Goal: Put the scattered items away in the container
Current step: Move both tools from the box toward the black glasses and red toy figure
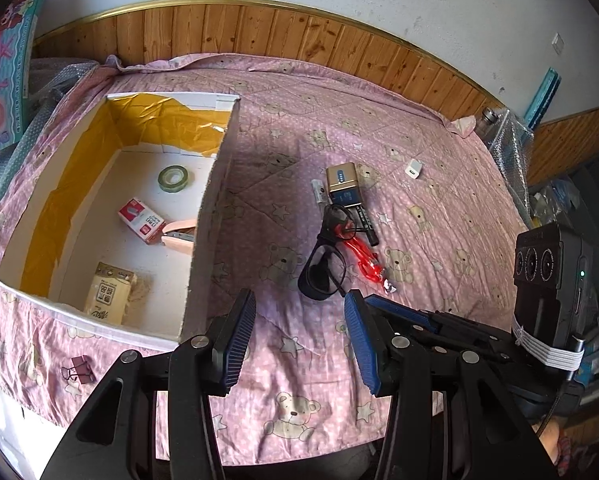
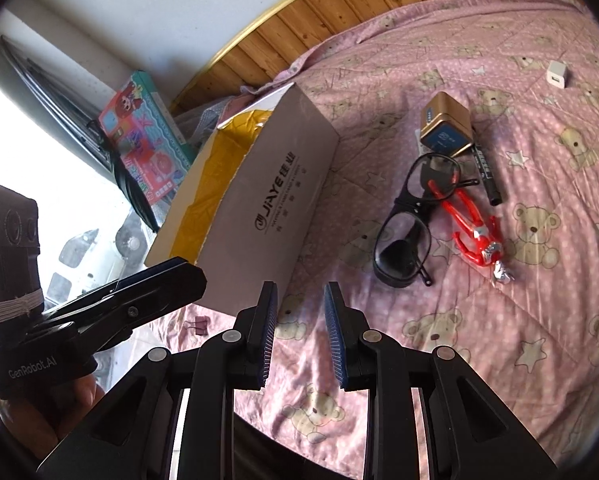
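Observation:
An open cardboard box (image 1: pixel 209 216) (image 2: pixel 283 184) with yellow lining lies on the pink bedspread. It holds a tape roll (image 1: pixel 175 178), a red-white packet (image 1: pixel 141 220), a pink stapler (image 1: pixel 179 236) and a tissue pack (image 1: pixel 107 294). Right of the box lie black glasses (image 1: pixel 323 268) (image 2: pixel 407 232), a red toy figure (image 1: pixel 365 256) (image 2: pixel 473 232), a black marker (image 1: pixel 365 226) (image 2: pixel 487 176), a gold power bank (image 1: pixel 344 184) (image 2: pixel 445 124) and a white charger (image 1: pixel 412 169) (image 2: pixel 556 74). My left gripper (image 1: pixel 299 336) is open, just short of the glasses. My right gripper (image 2: pixel 299 336) is open and empty.
A pink binder clip (image 1: pixel 77 368) (image 2: pixel 197 326) lies near the bed's front edge beside the box. A colourful toy box (image 1: pixel 3 72) (image 2: pixel 143 132) leans at the left wall. Wood panelling runs behind the bed. Bubble wrap and clutter (image 1: pixel 511 148) sit at the right.

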### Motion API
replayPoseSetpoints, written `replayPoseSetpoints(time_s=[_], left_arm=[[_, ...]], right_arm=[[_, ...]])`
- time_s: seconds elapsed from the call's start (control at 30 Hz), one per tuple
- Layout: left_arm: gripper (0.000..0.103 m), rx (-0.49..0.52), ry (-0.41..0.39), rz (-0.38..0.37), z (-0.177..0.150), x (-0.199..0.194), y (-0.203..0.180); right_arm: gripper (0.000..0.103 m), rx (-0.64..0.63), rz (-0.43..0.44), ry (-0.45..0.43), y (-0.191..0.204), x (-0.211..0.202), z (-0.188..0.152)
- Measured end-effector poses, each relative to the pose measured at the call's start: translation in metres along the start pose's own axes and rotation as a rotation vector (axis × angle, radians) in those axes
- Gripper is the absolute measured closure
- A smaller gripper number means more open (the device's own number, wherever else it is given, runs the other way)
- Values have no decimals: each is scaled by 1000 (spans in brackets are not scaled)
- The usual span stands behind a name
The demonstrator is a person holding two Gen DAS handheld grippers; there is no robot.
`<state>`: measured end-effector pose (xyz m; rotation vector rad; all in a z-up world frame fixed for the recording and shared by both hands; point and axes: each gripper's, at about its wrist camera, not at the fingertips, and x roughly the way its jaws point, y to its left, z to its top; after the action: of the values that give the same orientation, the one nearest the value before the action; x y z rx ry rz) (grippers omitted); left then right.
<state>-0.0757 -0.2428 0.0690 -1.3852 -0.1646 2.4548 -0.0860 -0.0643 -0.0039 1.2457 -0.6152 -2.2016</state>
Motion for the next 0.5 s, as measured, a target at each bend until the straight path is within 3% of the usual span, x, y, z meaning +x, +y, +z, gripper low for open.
replayPoseSetpoints(time_s=[0.23, 0.5], left_arm=[[52, 44, 58, -28, 4, 39, -25], [43, 66, 99, -36, 17, 87, -38]], right_arm=[[76, 80, -47, -13, -43, -4, 6], [76, 111, -137, -9, -82, 3, 17]])
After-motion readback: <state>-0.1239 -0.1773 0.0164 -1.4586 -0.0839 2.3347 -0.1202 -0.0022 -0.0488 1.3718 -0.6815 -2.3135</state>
